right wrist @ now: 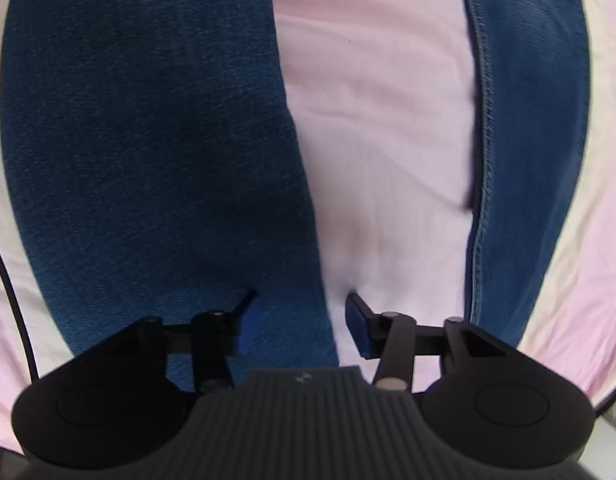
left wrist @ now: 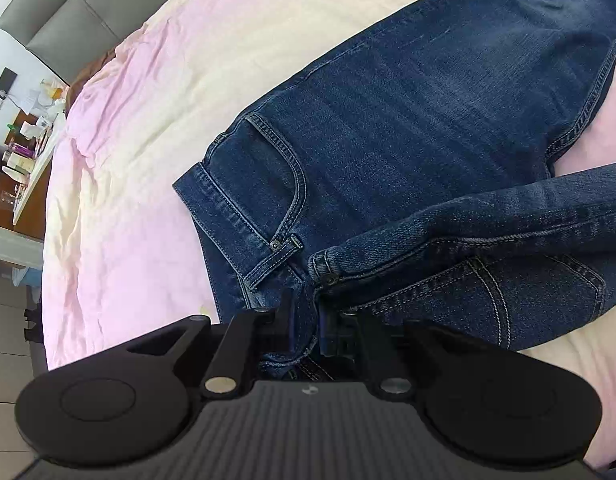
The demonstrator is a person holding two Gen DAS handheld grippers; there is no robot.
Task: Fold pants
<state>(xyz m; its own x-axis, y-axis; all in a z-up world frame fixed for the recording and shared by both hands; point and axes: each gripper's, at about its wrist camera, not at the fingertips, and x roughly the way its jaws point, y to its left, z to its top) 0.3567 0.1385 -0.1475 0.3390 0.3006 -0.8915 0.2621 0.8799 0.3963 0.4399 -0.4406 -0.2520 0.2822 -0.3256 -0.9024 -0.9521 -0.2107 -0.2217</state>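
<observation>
Dark blue jeans (left wrist: 407,140) lie on a pink and cream bedsheet (left wrist: 148,120). In the left wrist view my left gripper (left wrist: 306,320) is shut on the waistband of the jeans at the fly, and one side of the waist (left wrist: 447,248) is lifted and folded over. In the right wrist view my right gripper (right wrist: 298,324) is open just above the sheet. Its left finger is over the edge of one pant leg (right wrist: 148,140); its right finger (right wrist: 357,328) is over the bare sheet (right wrist: 379,120). The other leg (right wrist: 527,140) lies to the right.
A grey headboard (left wrist: 64,12) stands at the far left of the bed. Beyond the bed's edge is a cluttered desk (left wrist: 28,148) and a tiled floor (left wrist: 8,320).
</observation>
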